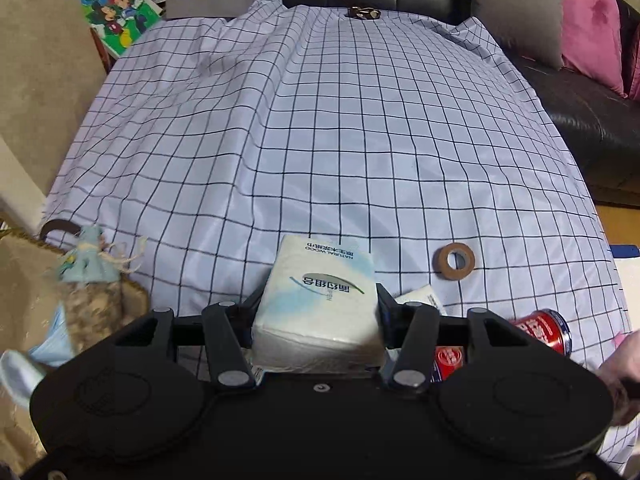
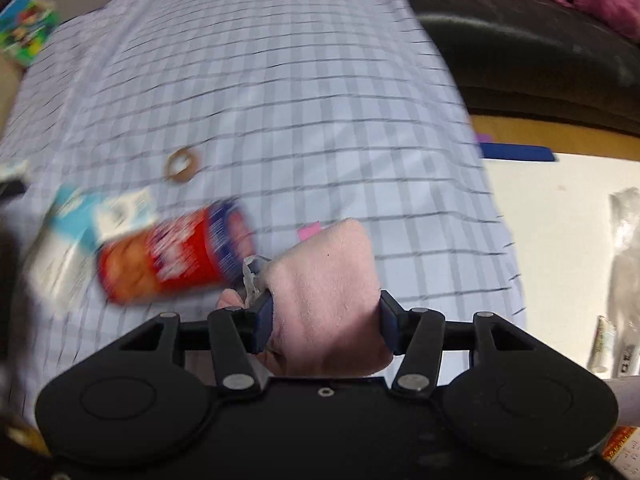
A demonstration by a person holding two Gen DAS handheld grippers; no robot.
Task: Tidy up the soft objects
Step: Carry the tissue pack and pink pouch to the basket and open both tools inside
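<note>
The left gripper point(image 1: 318, 312) clamps one tissue pack point(image 1: 320, 300); the right gripper point(image 2: 326, 320) clamps one pink cloth point(image 2: 328, 300). One tape ring point(image 1: 454, 261) and one red can point(image 1: 544, 330) lie near the checked cloth's point(image 1: 320, 120) near edge.

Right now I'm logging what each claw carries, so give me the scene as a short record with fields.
left claw: shut on tissue pack, white and blue
right claw: shut on pink cloth
surface: checked cloth
lying on it: tape roll, red can on its side, small carton beside the can
left edge: basket holding a light blue pouch
right wrist view: blurred
</note>
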